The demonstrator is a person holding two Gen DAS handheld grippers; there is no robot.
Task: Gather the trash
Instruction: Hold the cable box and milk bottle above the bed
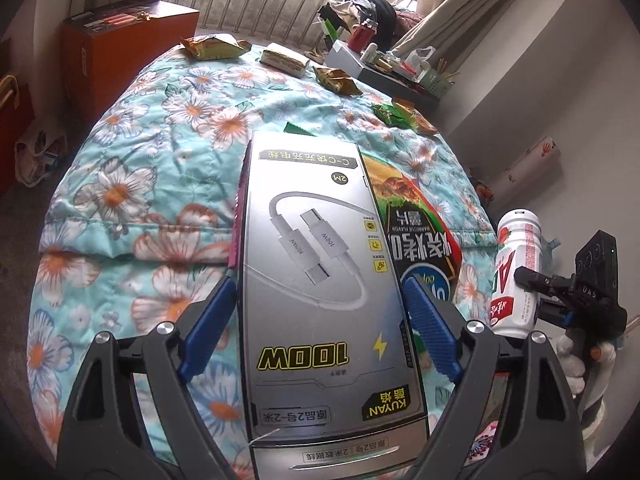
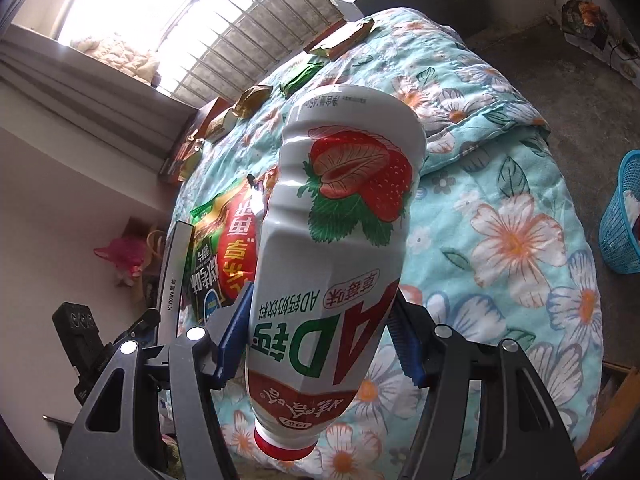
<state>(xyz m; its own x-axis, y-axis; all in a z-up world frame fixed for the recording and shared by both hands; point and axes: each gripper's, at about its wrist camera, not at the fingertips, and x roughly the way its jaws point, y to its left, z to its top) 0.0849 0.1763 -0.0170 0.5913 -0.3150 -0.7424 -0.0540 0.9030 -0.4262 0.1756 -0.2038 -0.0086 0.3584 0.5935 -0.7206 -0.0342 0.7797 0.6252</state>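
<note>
My left gripper (image 1: 320, 320) is shut on a silver cable box (image 1: 320, 280) marked 100W, held above the floral quilt (image 1: 140, 200). A chip bag (image 1: 416, 232) lies just right of the box. My right gripper (image 2: 320, 332) is shut on a white strawberry milk bottle (image 2: 336, 220), cap end toward the camera; the bottle also shows in the left wrist view (image 1: 518, 272). The box edge (image 2: 172, 272) and chip bag (image 2: 224, 248) show at the left of the right wrist view.
Several snack wrappers (image 1: 212, 46) lie along the quilt's far edge. An orange box (image 1: 128, 52) stands at the far left, a cluttered shelf (image 1: 384, 68) at the far right. A blue basket (image 2: 624, 216) stands on the floor beside the bed.
</note>
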